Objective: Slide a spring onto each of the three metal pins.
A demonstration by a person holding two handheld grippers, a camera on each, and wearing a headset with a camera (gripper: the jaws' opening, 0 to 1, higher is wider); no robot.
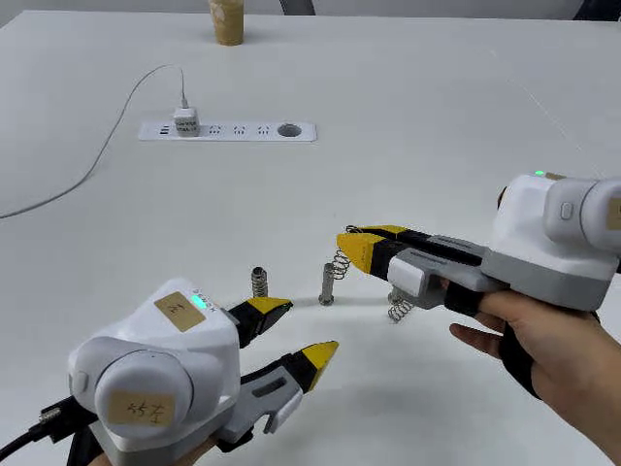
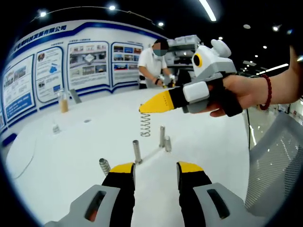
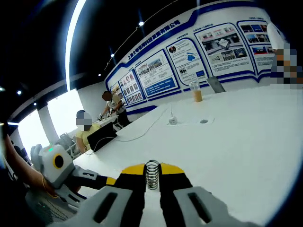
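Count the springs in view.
3: a fitted spring left of the bare pin; a held spring in the jaws of the right gripper; a loose spring lying beneath it. Others may be hidden.

Bare table lies open around the upright pins; the power strip sits well back.

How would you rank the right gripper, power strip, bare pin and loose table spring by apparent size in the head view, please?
1. right gripper, nearest the camera
2. power strip
3. bare pin and loose spring: too alike to rank
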